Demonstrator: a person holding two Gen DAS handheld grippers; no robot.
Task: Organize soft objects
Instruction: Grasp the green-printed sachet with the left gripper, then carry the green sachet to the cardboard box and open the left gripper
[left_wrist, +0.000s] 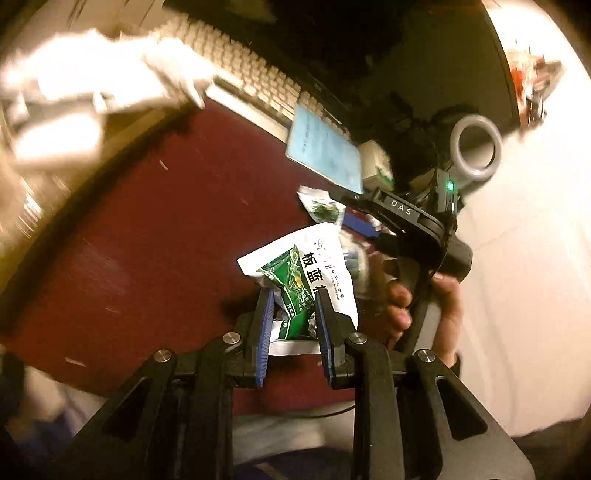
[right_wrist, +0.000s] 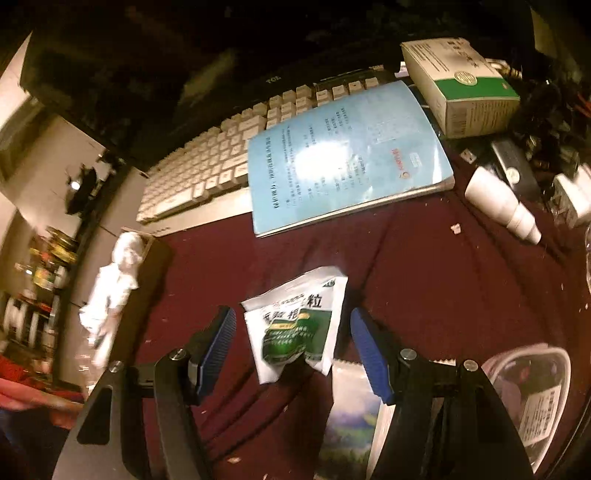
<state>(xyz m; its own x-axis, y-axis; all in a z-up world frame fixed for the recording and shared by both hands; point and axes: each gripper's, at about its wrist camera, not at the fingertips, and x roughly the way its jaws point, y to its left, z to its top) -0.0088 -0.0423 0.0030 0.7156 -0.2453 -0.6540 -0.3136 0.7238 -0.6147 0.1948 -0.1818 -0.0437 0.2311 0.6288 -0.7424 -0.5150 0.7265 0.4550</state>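
In the left wrist view my left gripper (left_wrist: 293, 306) is shut on a crumpled white and green sachet (left_wrist: 310, 269), whose top sticks out past the blue pads (left_wrist: 266, 317). A second, similar sachet (left_wrist: 320, 205) lies further off on the dark red cloth (left_wrist: 147, 240). The right wrist view shows my right gripper (right_wrist: 291, 321) open over the cloth. A white and green sachet (right_wrist: 295, 325) lies flat between its spread blue fingers (right_wrist: 221, 332), apart from both. A person's hand (left_wrist: 443, 299) holds the right gripper's handle.
A white keyboard (right_wrist: 207, 158) and a light blue booklet (right_wrist: 347, 155) lie at the back of the cloth. A green and white box (right_wrist: 461, 85), a white bottle (right_wrist: 498, 203) and a clear plastic tub (right_wrist: 528, 391) sit on the right. A printed packet (right_wrist: 351, 413) lies near me. Crumpled white material (right_wrist: 118, 280) is at the left.
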